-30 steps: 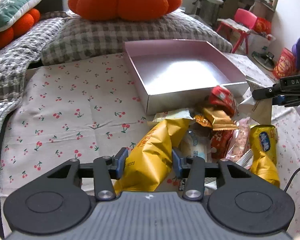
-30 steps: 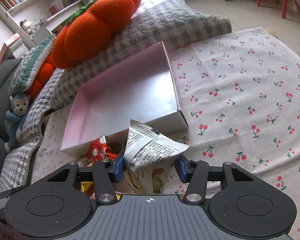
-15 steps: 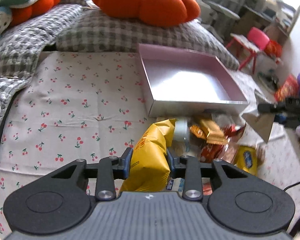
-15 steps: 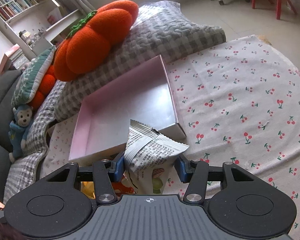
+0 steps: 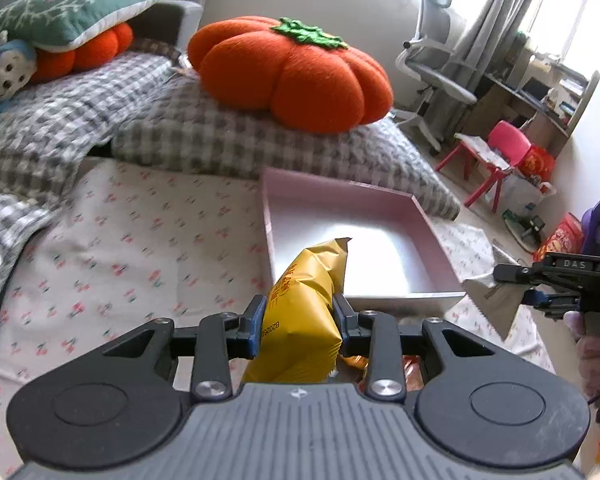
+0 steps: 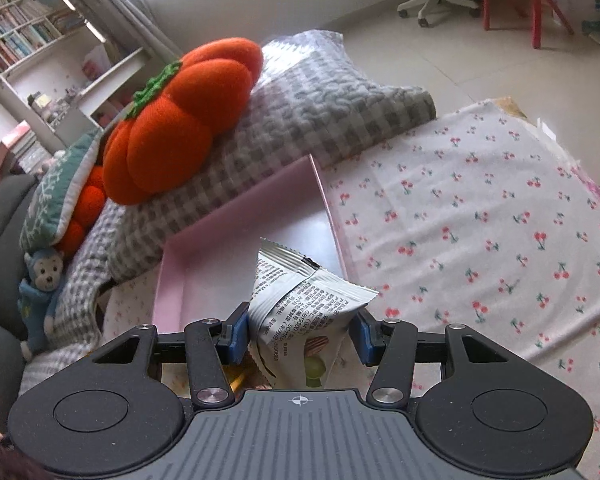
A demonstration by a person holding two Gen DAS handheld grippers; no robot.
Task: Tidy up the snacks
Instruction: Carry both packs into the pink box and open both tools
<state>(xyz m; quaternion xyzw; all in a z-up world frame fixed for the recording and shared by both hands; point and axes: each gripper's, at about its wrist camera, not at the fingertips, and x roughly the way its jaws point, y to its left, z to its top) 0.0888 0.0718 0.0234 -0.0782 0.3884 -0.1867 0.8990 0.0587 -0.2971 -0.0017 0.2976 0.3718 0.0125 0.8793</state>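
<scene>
A white cloth printed with red cherries (image 6: 480,216) spreads under both grippers. Ahead of them lies the shallow pink cardboard box (image 5: 340,200), nothing inside. The left gripper (image 5: 299,322), whose jaws have just been closing, pinches a puffy yellow foil snack bag (image 5: 300,320). The right gripper (image 6: 299,332) clamps a crinkled silver printed snack packet (image 6: 300,304).

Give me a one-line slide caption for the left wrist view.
Left gripper clamps a yellow snack bag before the empty pink box.
</scene>
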